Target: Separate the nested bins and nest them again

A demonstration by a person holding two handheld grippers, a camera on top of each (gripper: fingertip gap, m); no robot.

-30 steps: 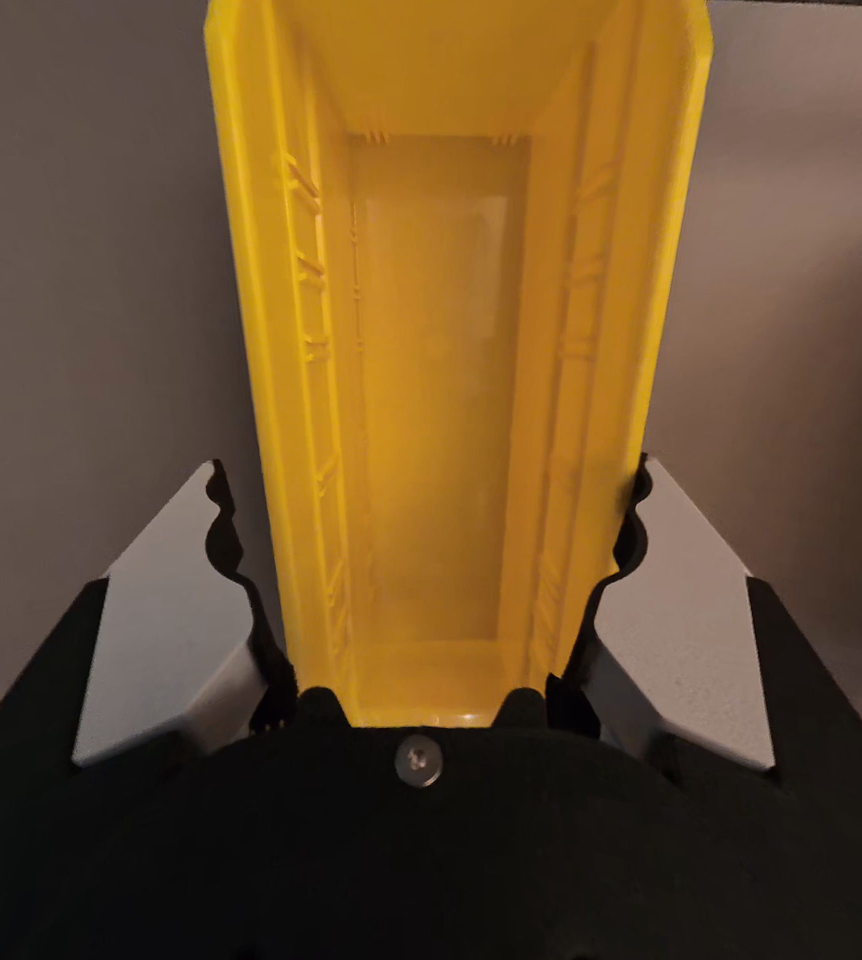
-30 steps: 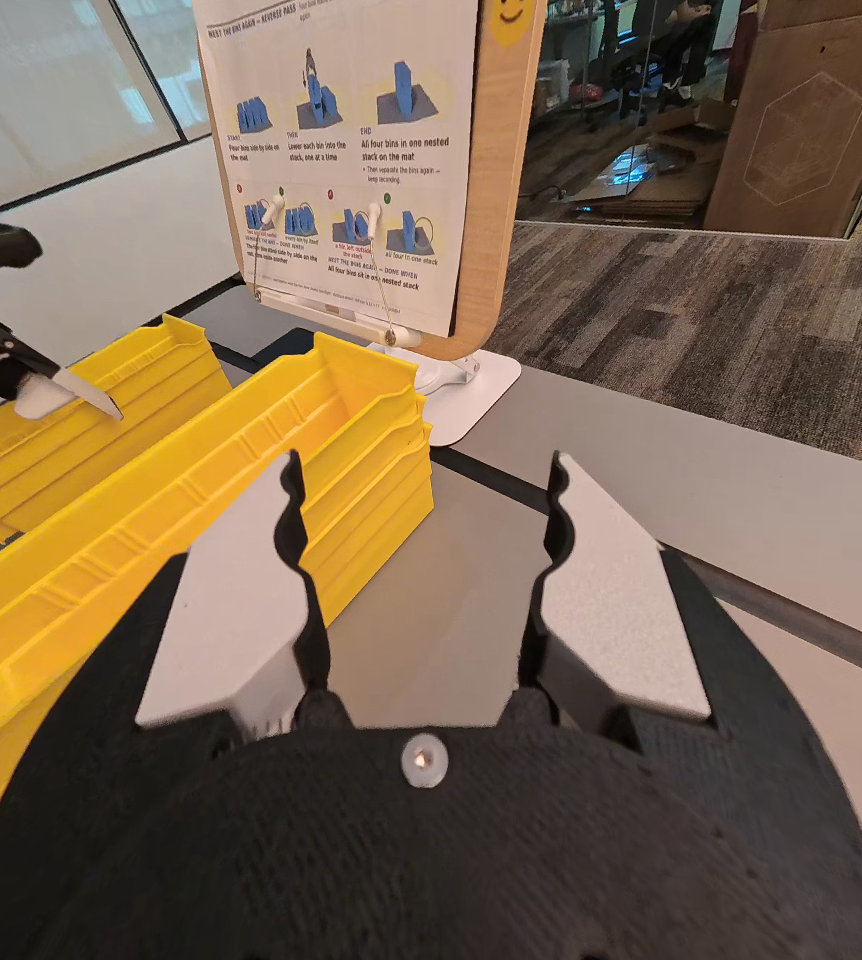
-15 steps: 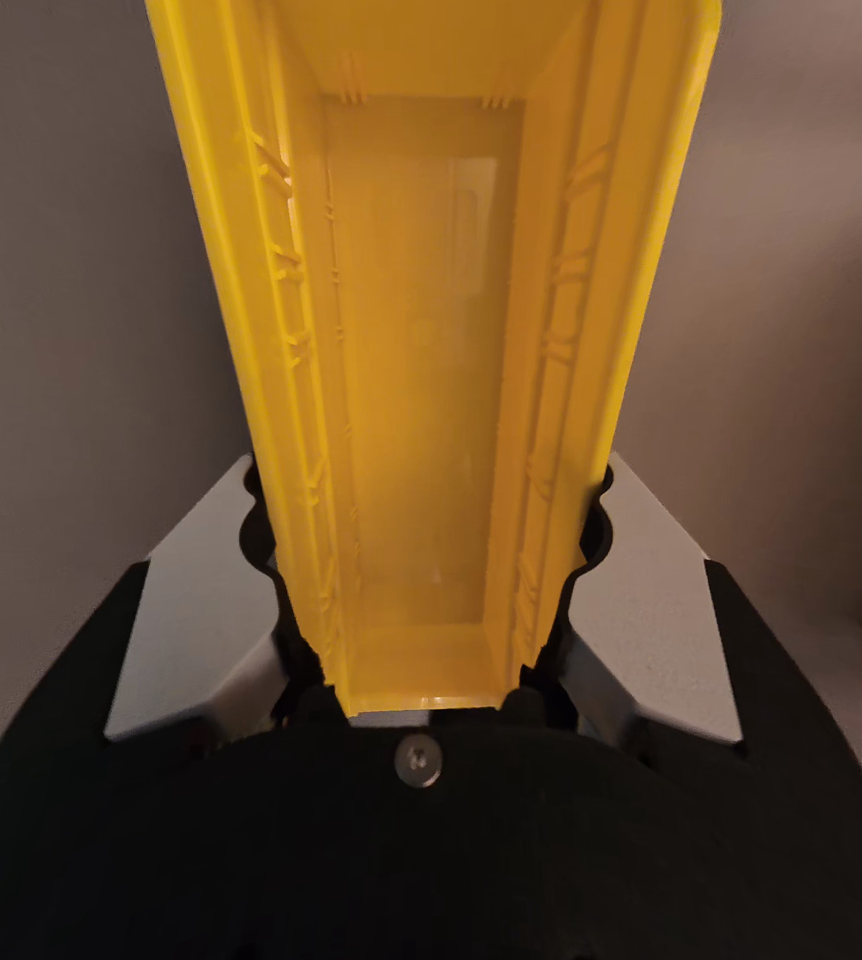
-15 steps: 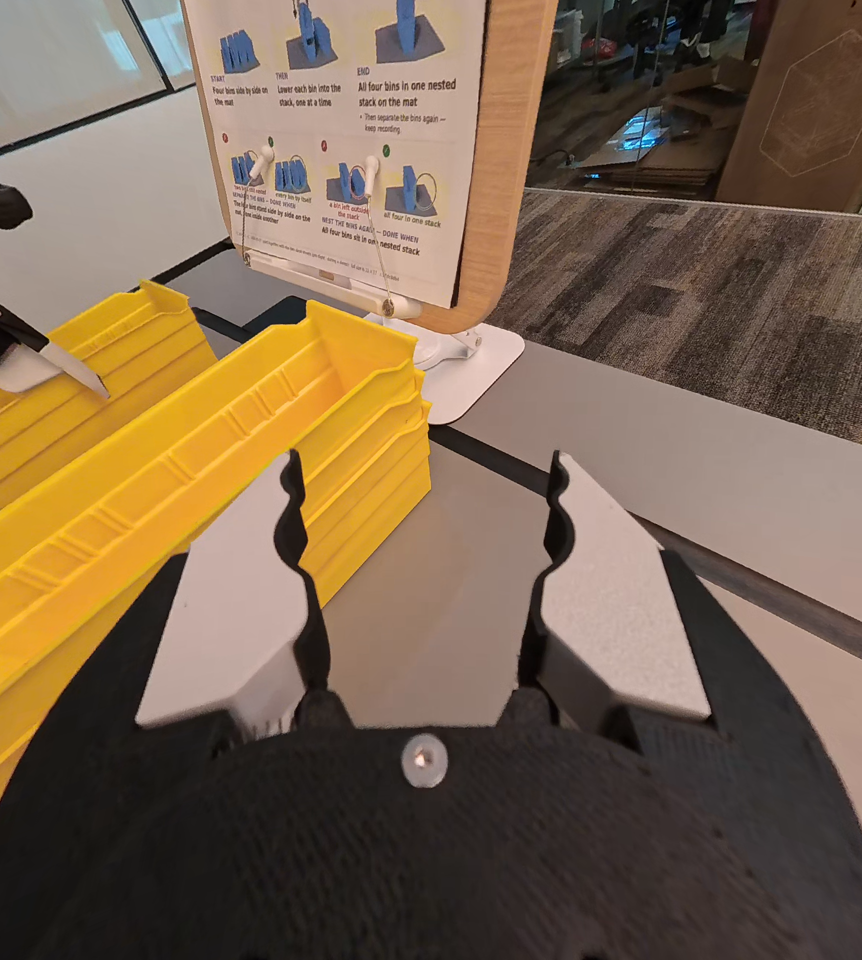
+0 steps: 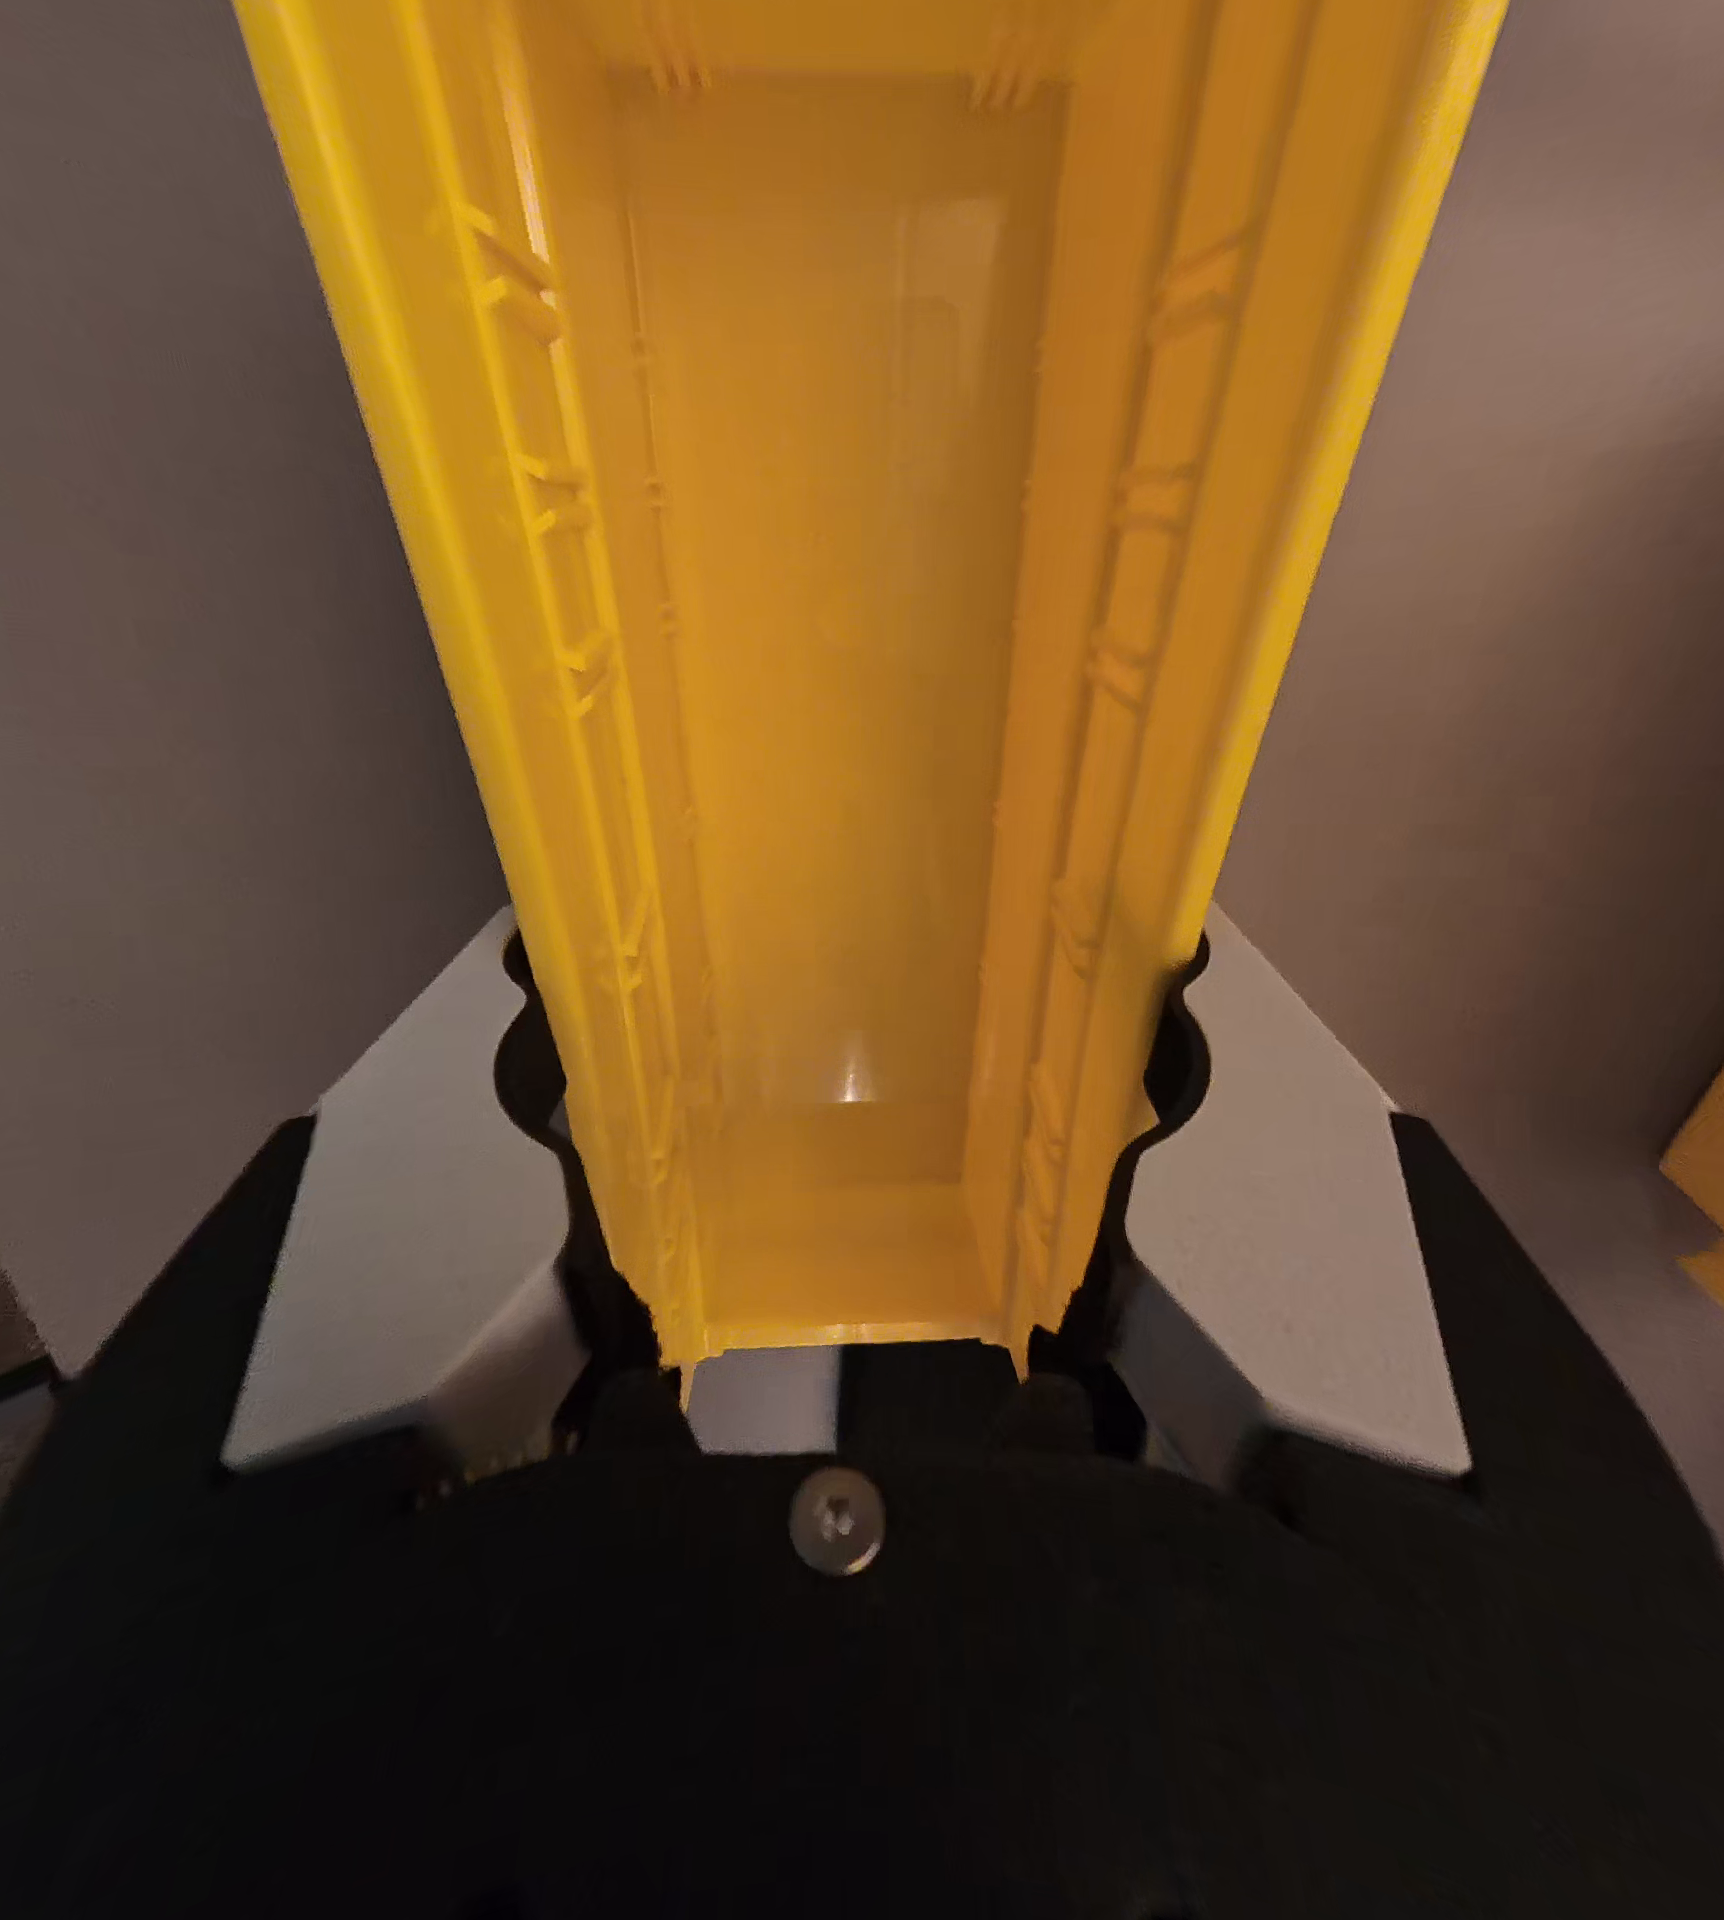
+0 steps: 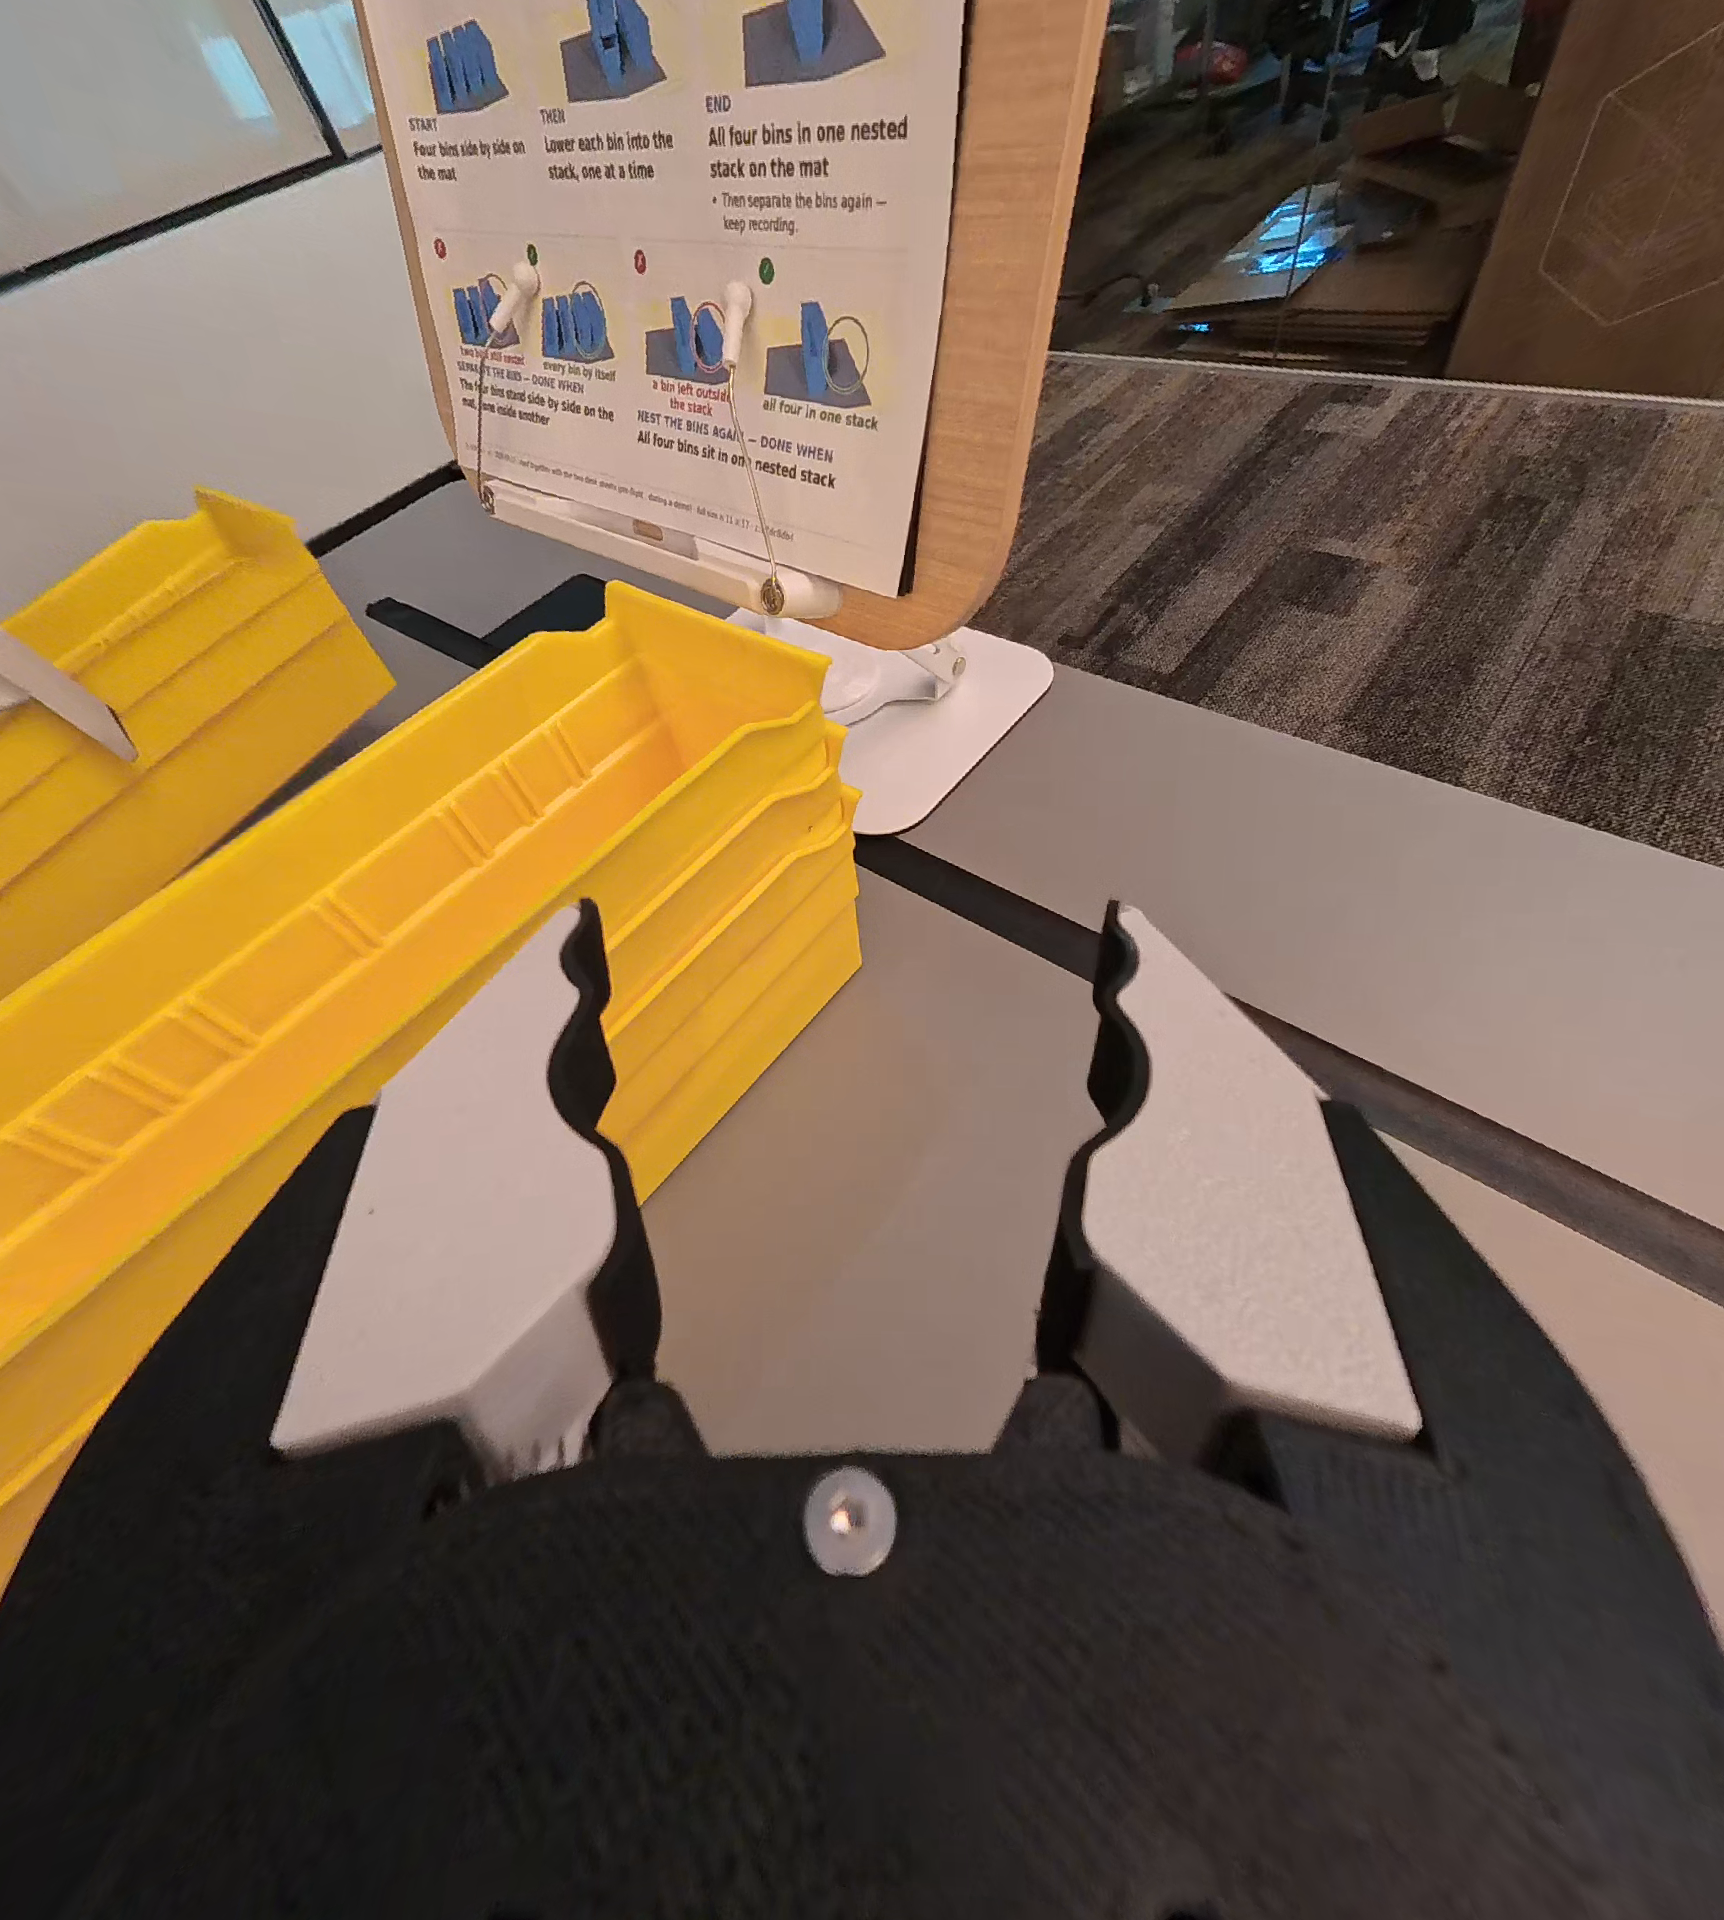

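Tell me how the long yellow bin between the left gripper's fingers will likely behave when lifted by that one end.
The yellow bin looks thin-walled and empty, so probably light. It runs far beyond the fingers, so its far end may droop or swing. Ribbed side walls suggest fair stiffness, though the glossy plastic could slip.

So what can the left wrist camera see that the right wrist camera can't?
Only the left wrist view looks straight down inside one long yellow bin, with the left gripper closed against its two long sides.

Only the right wrist view shows the stack of nested yellow bins, the instruction board on its white stand, the carpet floor, and the right gripper open over the bare grey table.

Both show that single yellow bin: in the right view it sits far left, behind the stack.
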